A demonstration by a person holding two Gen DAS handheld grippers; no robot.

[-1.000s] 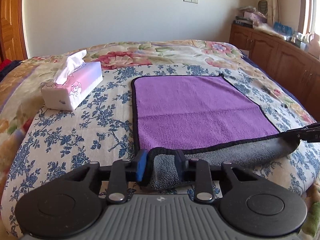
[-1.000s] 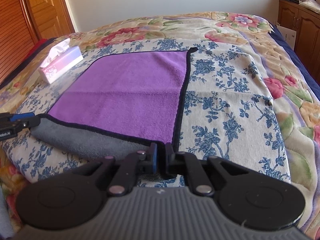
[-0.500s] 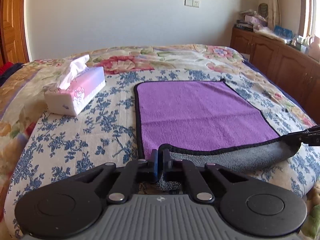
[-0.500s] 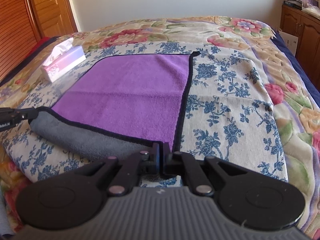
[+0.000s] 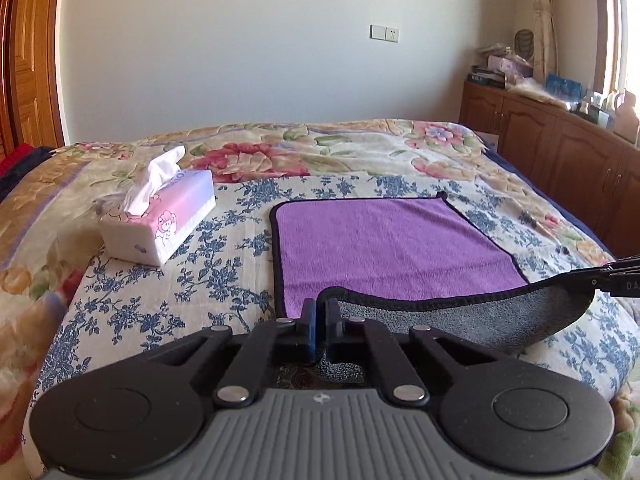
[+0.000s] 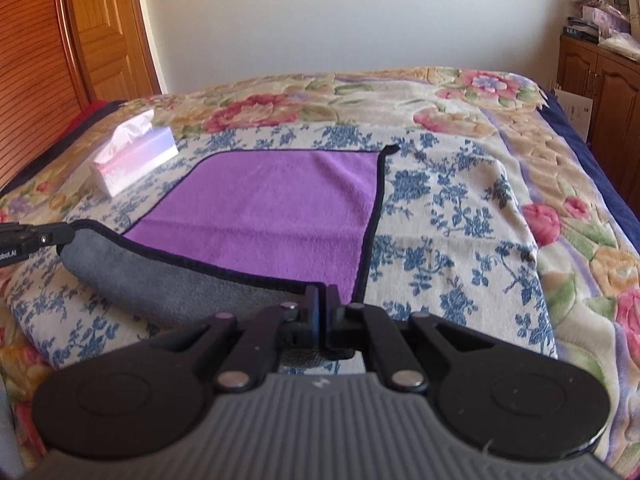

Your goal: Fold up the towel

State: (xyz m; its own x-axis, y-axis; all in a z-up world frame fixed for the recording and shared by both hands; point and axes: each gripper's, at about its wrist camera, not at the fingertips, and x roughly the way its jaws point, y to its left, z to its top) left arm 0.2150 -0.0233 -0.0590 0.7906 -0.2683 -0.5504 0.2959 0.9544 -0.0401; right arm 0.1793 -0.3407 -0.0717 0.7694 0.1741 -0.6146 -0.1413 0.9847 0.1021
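Observation:
A purple towel (image 5: 392, 244) with a black hem and grey underside lies on the flowered bedspread. Its near edge is lifted and curls over, showing the grey side (image 5: 500, 320). My left gripper (image 5: 320, 312) is shut on the towel's near left corner. My right gripper (image 6: 322, 300) is shut on the near right corner, with the towel (image 6: 272, 208) spread beyond it. Each gripper shows in the other's view: the right one (image 5: 616, 278) at the right edge, the left one (image 6: 24, 238) at the left edge. The far half of the towel rests flat.
A pink and white tissue box (image 5: 164, 220) stands on the bed left of the towel, also the tissue box (image 6: 132, 160) in the right wrist view. Wooden cabinets (image 5: 560, 160) with clutter line the right wall. A wooden door (image 6: 100, 32) stands at the left.
The left gripper's jaws closed on the near left corner, and both grippers raised the towel's near edge, so more of the grey underside shows.

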